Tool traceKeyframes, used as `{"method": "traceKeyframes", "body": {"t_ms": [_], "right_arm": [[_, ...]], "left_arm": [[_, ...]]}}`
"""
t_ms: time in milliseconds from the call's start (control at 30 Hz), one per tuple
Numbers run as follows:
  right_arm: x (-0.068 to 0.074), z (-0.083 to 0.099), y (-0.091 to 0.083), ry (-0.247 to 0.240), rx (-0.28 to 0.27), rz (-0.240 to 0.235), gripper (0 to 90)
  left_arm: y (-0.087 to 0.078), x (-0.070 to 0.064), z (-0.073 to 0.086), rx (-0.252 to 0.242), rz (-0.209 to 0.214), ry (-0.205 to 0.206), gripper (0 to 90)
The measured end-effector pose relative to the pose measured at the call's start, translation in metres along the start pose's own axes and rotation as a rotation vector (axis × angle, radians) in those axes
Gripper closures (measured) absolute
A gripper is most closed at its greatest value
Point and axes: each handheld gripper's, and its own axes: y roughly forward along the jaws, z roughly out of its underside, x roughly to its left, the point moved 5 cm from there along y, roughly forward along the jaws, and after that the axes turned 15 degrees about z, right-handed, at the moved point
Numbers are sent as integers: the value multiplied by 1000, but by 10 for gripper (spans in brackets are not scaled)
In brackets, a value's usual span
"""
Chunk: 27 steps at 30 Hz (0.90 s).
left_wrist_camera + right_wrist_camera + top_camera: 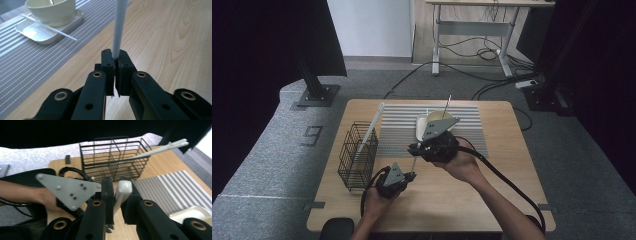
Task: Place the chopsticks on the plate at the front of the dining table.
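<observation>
A white chopstick (413, 162) spans the short gap between my two grippers over the wooden table. My left gripper (411, 176) is shut on its lower end; in the left gripper view the jaws (115, 60) pinch the chopstick (119, 25), which rises straight up. My right gripper (414, 148) is shut on the other end, and in the right gripper view the chopstick's tip (122, 191) sits between its jaws (118, 183). The left gripper's grey plate (67, 190) is just beyond.
A black wire basket (358, 156) stands at the table's left with two white chopsticks (372, 127) leaning out of it. A pale bowl (52, 11) sits on a white tray (37, 33) on the striped placemat (402, 130); another chopstick (50, 28) lies across the tray.
</observation>
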Motion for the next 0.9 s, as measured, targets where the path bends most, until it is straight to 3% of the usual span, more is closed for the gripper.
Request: {"method": "traceKeyframes", "body": {"t_ms": [67, 200, 267, 333, 567, 900], "right_arm": [[-3, 1, 0, -1, 6, 21, 756], [-9, 5, 2, 0, 32, 74, 565], [-11, 7, 5, 18, 34, 103, 462], [-12, 9, 7, 37, 26, 115, 412], [-27, 17, 5, 69, 16, 183, 389], [-66, 47, 5, 156, 48, 267, 377]], "left_arm": [[1, -1, 1, 8, 15, -9, 859], [4, -2, 2, 26, 31, -13, 859], [4, -3, 2, 29, 33, -16, 859], [5, -4, 3, 29, 34, -15, 859], [4, -4, 2, 19, 36, -30, 860], [2, -3, 2, 0, 25, -41, 860]]}}
